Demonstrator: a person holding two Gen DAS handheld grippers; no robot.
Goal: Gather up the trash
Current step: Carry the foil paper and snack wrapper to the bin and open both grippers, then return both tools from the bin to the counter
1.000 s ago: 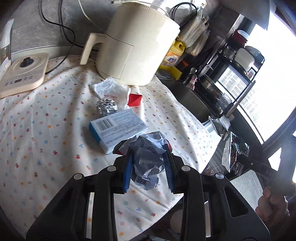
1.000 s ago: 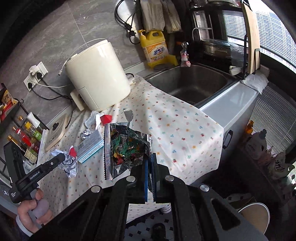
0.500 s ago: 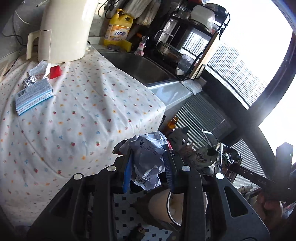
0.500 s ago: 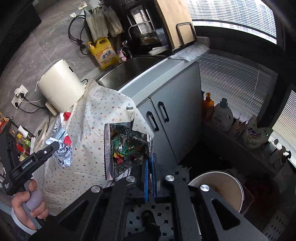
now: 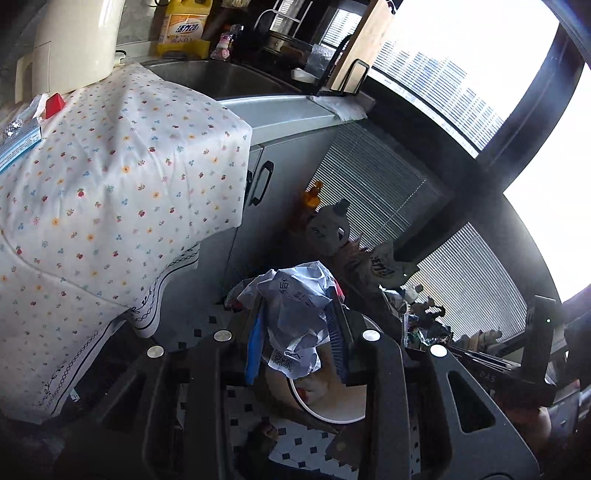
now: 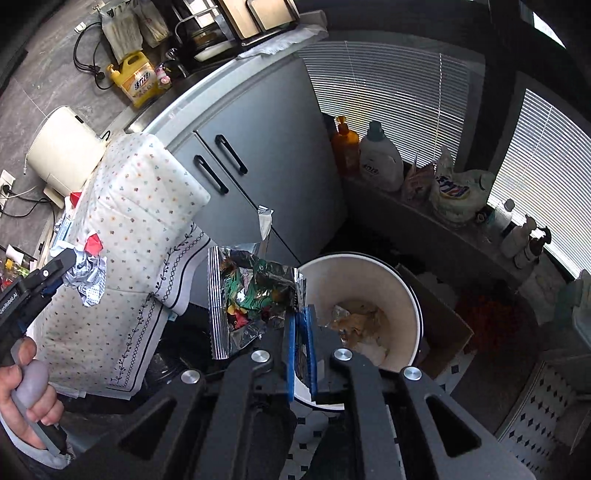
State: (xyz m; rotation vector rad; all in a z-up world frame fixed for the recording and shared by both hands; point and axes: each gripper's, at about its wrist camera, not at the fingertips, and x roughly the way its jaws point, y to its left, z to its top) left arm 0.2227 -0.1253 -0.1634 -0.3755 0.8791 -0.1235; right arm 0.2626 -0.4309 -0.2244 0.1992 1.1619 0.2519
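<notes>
Through your left wrist camera, your left gripper (image 5: 297, 338) is clamped on a crumpled bluish-white wrapper (image 5: 295, 314), its blue pads pressed into both sides. Below it stands the white bin (image 5: 332, 410) on a black-and-white tiled floor (image 5: 295, 446). To the left, a flower-print cloth (image 5: 110, 184) drapes over the counter edge; on it lie a blue-and-white box (image 5: 18, 147) and a small red scrap (image 5: 54, 104) beside a cream appliance (image 5: 74, 40). Behind are the steel sink (image 5: 221, 79), a yellow detergent bottle (image 5: 184, 27) and grey cabinet doors (image 5: 269, 192). Bright windows with blinds (image 5: 369, 177) fill the right side.

Through your right wrist camera, your right gripper (image 6: 302, 347) has its jaws just parting, only a narrow gap between them, with the edge of a foil snack bag (image 6: 251, 295) in that gap; the bag hangs at the bin's (image 6: 406, 295) rim. Brownish rubbish lies inside the bin. Your left hand (image 6: 26, 395) shows at the left, the crumpled wrapper (image 6: 88, 277) in its tool. Bottles and bags line the window ledge (image 6: 461, 236).
</notes>
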